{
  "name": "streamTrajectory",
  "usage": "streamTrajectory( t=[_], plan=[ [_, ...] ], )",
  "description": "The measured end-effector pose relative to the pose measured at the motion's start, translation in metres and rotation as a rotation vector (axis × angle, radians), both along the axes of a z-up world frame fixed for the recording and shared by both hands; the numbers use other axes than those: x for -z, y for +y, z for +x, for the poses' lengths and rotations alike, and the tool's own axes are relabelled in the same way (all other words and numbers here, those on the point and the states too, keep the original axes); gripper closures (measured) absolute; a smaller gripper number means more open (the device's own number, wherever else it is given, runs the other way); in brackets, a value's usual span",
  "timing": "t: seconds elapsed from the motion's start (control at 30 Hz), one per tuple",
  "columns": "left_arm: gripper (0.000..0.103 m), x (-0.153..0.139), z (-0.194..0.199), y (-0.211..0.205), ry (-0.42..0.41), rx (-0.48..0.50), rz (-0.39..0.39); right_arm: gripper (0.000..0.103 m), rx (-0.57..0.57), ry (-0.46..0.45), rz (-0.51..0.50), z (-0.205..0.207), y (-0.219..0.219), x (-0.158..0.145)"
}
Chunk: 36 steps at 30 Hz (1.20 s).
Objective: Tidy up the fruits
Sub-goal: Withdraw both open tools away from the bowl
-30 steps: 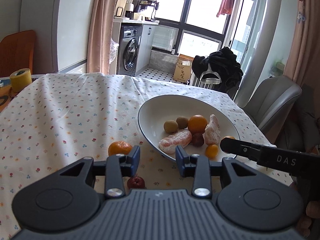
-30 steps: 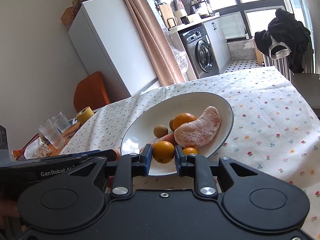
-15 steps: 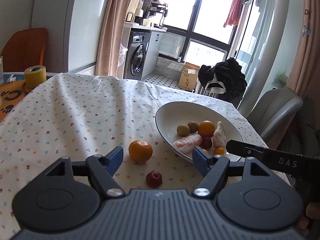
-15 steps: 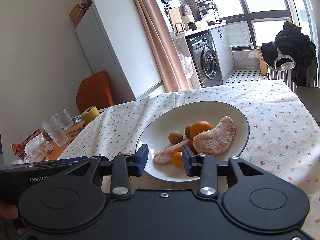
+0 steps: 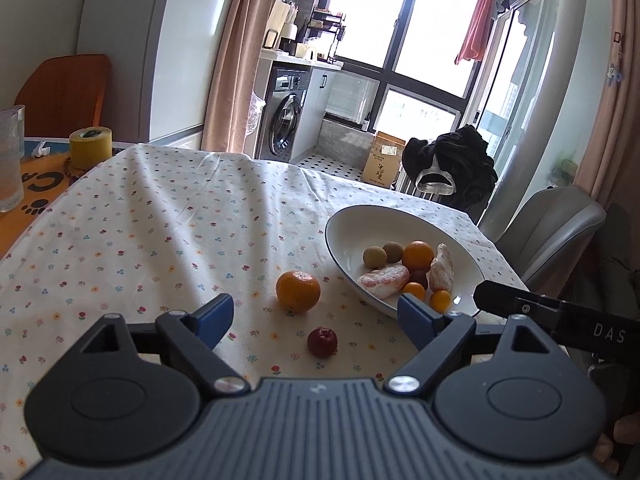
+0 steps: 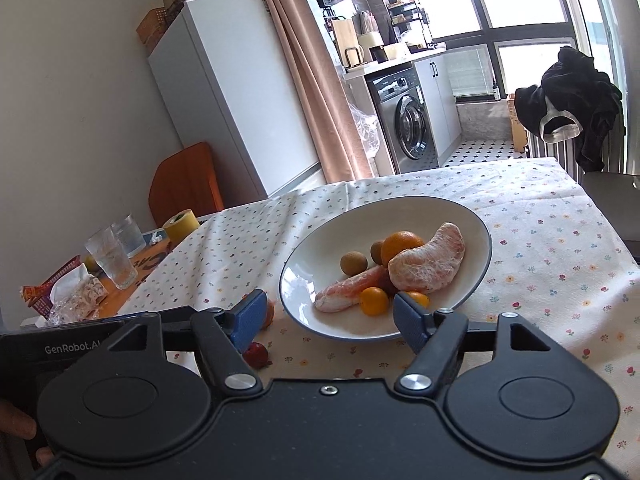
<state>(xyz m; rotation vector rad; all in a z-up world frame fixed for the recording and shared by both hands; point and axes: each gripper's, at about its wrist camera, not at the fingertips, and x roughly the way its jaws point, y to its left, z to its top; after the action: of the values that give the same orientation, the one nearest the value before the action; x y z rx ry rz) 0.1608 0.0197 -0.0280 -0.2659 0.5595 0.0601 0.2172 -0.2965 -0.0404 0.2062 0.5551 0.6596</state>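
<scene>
Left wrist view: left gripper (image 5: 312, 317) jaws wide, holding nothing, above floral tablecloth (image 5: 140, 236). Mandarin (image 5: 298, 291) and small red fruit (image 5: 322, 342) on cloth between fingers, apart from each other. White bowl (image 5: 352, 228) far right, holding orange, two kiwis, two peeled pomelo segments, two kumquats.

Right wrist view: right gripper (image 6: 326, 317) jaws wide, empty, near bowl's (image 6: 464, 216) near rim. Kumquat (image 6: 374, 301) inside bowl between fingers. Red fruit (image 6: 256, 354) on cloth by left finger.
</scene>
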Motion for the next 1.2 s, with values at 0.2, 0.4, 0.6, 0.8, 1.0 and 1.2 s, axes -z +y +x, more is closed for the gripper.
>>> streamTrajectory(
  t=[0.2, 0.4, 0.6, 0.8, 1.0, 1.2],
  plan=[
    [0.015, -0.001, -0.013, 0.005, -0.007, -0.007, -0.026, 0.012, -0.010, -0.021, 0.007, -0.012, -0.001, -0.003],
    [0.015, -0.007, -0.028, 0.007, -0.029, -0.010, -0.019, 0.010, -0.028, -0.033, 0.002, -0.025, 0.001, -0.007],
    [0.015, -0.011, -0.042, 0.010, -0.048, -0.022, 0.003, 0.006, -0.044, -0.043, -0.011, -0.037, 0.005, -0.012],
    [0.015, -0.014, -0.054, 0.013, -0.063, -0.027, 0.021, 0.000, -0.058, -0.056, -0.019, -0.048, 0.008, -0.016],
    [0.015, -0.014, -0.061, 0.019, -0.059, -0.037, 0.012, 0.000, -0.073, -0.060, -0.029, -0.056, 0.012, -0.017],
    [0.015, -0.009, -0.064, 0.026, -0.026, -0.044, 0.010, 0.000, -0.082, -0.064, -0.041, -0.061, 0.016, -0.018]
  ],
)
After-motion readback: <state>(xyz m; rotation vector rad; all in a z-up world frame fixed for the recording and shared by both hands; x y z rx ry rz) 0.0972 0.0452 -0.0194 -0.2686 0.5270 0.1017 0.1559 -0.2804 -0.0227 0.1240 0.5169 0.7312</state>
